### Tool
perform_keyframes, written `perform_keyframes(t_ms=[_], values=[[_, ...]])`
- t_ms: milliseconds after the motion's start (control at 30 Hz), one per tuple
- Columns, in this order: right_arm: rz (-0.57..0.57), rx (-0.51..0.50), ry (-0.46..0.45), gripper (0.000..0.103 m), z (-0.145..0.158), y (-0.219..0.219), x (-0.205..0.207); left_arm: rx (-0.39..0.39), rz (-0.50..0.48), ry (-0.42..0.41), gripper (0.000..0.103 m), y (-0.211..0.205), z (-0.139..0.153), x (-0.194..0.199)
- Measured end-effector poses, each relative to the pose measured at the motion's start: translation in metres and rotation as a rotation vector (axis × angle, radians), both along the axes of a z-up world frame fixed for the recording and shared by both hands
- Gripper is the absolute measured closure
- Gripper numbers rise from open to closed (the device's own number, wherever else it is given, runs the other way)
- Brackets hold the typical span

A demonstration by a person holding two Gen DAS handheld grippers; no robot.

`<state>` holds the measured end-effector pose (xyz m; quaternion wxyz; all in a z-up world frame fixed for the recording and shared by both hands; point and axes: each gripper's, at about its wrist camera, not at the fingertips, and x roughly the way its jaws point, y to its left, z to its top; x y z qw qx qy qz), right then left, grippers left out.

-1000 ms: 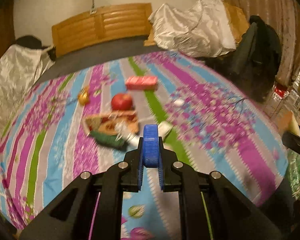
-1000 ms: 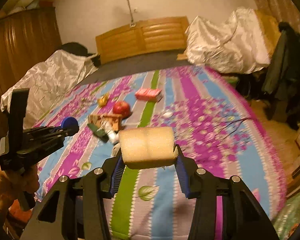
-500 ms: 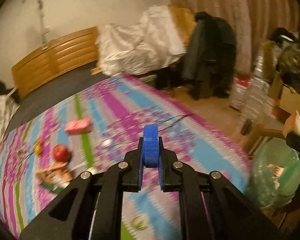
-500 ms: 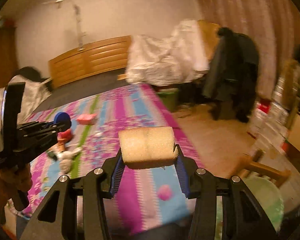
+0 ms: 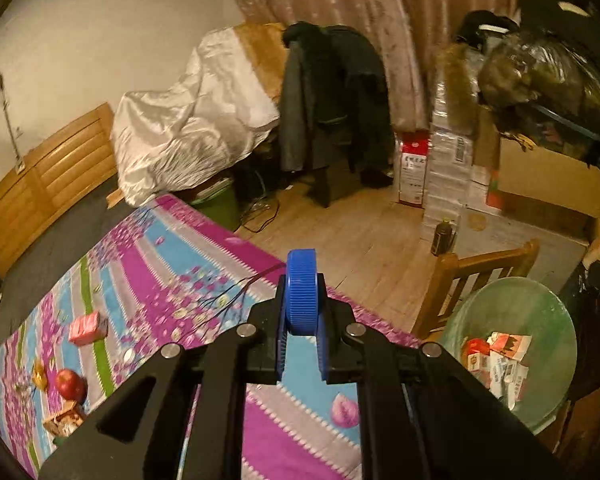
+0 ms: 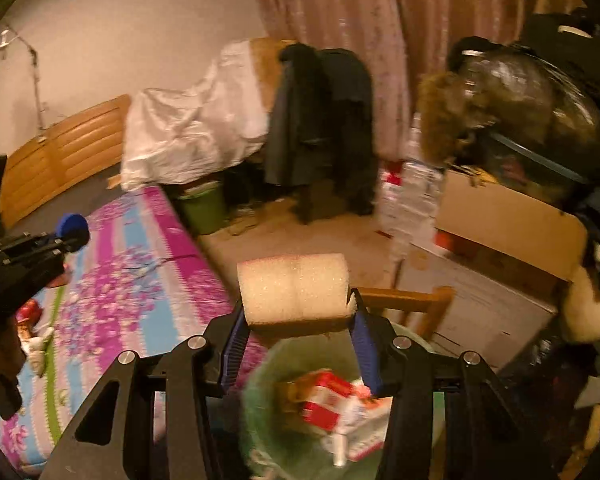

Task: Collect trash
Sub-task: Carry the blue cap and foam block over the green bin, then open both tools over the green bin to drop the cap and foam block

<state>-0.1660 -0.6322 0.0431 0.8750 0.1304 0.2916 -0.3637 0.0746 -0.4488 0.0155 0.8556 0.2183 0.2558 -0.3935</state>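
My left gripper (image 5: 301,350) is shut on a blue bottle cap (image 5: 301,293), held above the bed's edge. My right gripper (image 6: 298,344) is shut on a beige foam sponge (image 6: 294,286), held just above the green trash bin (image 6: 260,392). The bin also shows in the left wrist view (image 5: 540,312) at lower right, with red and white cartons (image 5: 496,354) in it. The left gripper with the cap shows at the left of the right wrist view (image 6: 66,230).
The bed has a striped floral sheet (image 5: 160,272) with a pink box (image 5: 87,328), a red apple (image 5: 71,385) and wrappers (image 5: 62,420) on it. A wooden chair (image 5: 472,276) stands behind the bin. Cardboard boxes (image 5: 540,188), stacked packs and a coat-draped chair (image 5: 332,108) lie beyond.
Both grippers have swung right, away from the bed's trash toward the bin. The right gripper with the sponge now hangs over the bin. Both keep their loads.
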Motion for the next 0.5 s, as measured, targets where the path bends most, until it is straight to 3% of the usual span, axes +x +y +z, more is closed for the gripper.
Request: perform_keyframes(t_ms=[500], values=[[-0.111,-0.001,0.055,0.054,-0.020,-0.016,-0.044,0.089,-0.133,-0.035,0.092,-0.073,-0.024,-0.050]])
